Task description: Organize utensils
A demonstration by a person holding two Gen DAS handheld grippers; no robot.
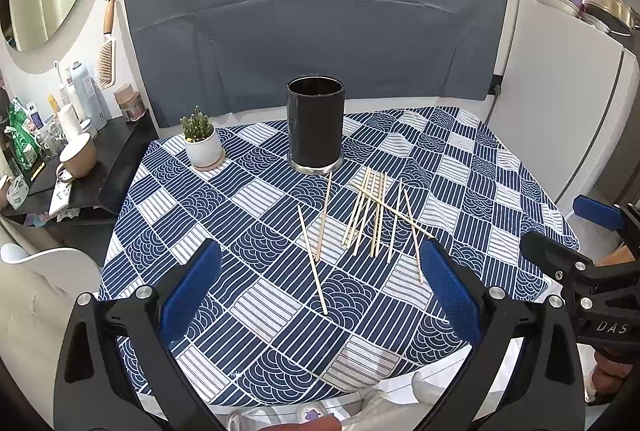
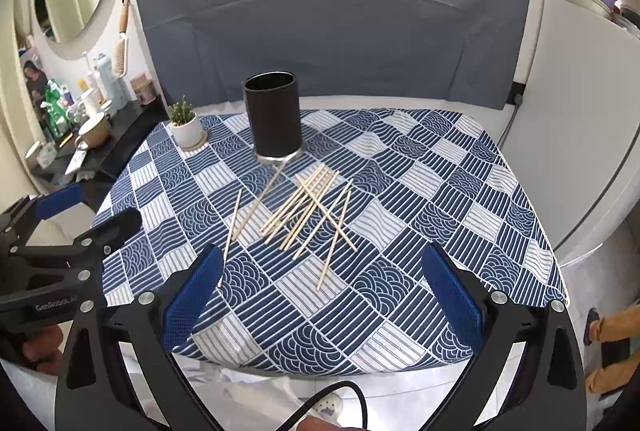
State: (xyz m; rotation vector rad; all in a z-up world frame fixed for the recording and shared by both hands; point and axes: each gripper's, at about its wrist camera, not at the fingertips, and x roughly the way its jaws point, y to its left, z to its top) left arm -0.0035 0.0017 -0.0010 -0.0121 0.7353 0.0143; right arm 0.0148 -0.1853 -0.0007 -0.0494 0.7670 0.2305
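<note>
Left wrist view first: closest to me, the left gripper (image 1: 320,291) hangs over the near edge of the table (image 1: 280,371), its blue-padded fingers (image 1: 192,287) spread wide with nothing between them. Off to its right the right gripper (image 1: 568,231) is held just as wide and just as empty; in its own camera its blue pads (image 2: 452,295) frame bare cloth.

The landmark here is the black holder (image 1: 315,127), an upright, open-topped cylinder standing towards the far side of the blue-and-white patterned tablecloth (image 1: 224,215). On the gripper side of the holder, the wooden chopsticks (image 1: 376,215) lie loose on the cloth. Most of them cross one another in a heap just in front of the holder and a little to its right. Two more lie apart from the heap, in front of the holder and slightly left, one of them with its far tip close to the holder's base. None stands inside the holder as far as I can see.

Left of the holder, near the table's far corner, sits a small cactus in a white pot (image 1: 202,147). Behind the holder hangs a grey cloth backdrop (image 1: 312,11).
</note>
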